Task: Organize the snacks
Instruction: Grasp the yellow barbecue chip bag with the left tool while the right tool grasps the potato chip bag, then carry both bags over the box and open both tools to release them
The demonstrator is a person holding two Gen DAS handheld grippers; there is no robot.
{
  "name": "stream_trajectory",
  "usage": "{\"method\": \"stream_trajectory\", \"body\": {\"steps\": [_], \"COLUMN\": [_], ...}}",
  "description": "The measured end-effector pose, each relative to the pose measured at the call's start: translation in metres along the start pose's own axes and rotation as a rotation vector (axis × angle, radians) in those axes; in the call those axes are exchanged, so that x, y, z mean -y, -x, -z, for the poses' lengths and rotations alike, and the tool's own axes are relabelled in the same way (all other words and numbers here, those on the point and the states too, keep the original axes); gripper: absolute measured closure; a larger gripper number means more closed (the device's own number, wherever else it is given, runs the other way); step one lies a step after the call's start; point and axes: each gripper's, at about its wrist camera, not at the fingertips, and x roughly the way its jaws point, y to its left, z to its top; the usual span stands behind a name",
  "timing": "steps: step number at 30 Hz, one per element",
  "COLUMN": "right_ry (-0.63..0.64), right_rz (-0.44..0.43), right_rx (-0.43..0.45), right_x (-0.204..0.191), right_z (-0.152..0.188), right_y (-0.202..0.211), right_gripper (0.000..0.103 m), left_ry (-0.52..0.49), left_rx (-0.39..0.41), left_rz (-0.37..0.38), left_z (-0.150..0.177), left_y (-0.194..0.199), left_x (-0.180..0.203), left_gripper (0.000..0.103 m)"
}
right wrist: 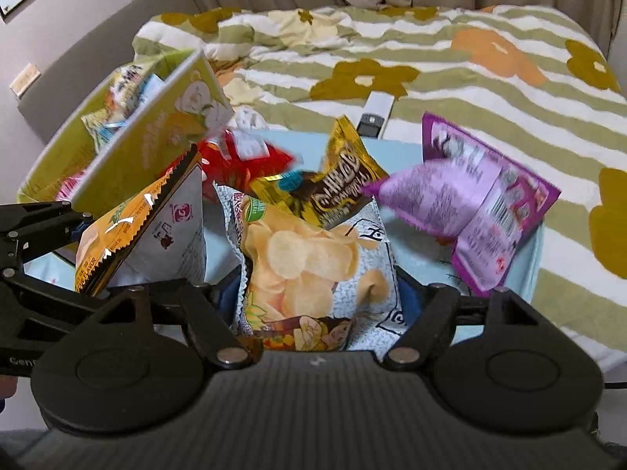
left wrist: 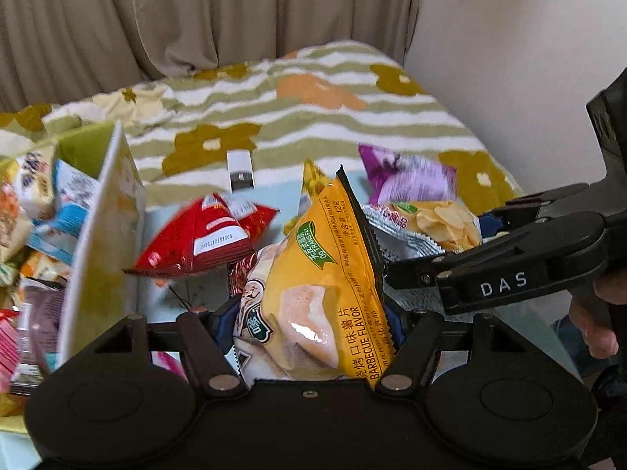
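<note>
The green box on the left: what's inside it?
The green box holds a heap of small snack packets in white, blue, orange and pink wrappers. Its raised flap and the top packets hide whatever lies deeper.

The barbecue chip bag [left wrist: 313,274] stands between the left tongs [left wrist: 309,325], with the potato chip bag [right wrist: 313,270] just to its right, between the right tongs [right wrist: 317,305]. The box [left wrist: 98,211] of snacks stands at the left. Beyond the two bags, on the surface [left wrist: 274,196], lie the triangular packet [left wrist: 211,235] at left, the crinkled packet [right wrist: 345,172] in the middle and the large pouch [right wrist: 470,199] at right. Farther off, the remote [left wrist: 240,170] lies on the bed [left wrist: 313,117].
</note>
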Motion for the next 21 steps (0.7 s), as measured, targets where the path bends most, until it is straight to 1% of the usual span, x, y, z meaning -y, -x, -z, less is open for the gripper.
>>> {"method": "stream_trajectory", "body": {"steps": [4,9,14,21], "right_ry": [0.027,0.056,0.043,0.049], "right_rz": [0.015,0.04,0.027,0.009], "right_rx": [0.038,0.089,0.138,0.201], "right_x": [-0.019,-0.05,-0.078,-0.128], "right_z": [-0.006,-0.017,-0.029,-0.051], "right_y": [0.025,0.049,0.064,0.071], "right_gripper": [0.013,0.013,0.013,0.013], "left_ry": [0.016,0.048,0.061,0.072], "left_rx": [0.065,0.136,0.205,0.265], "left_rz": [0.003,0.014,-0.002,-0.047], "left_z": [-0.002,-0.002,-0.004,-0.008], "left_y": [0.032,0.067,0.099,0.134], "left_x": [-0.009,-0.03,-0.056,-0.104], "left_gripper": [0.031,0.031,0.031,0.031]}}
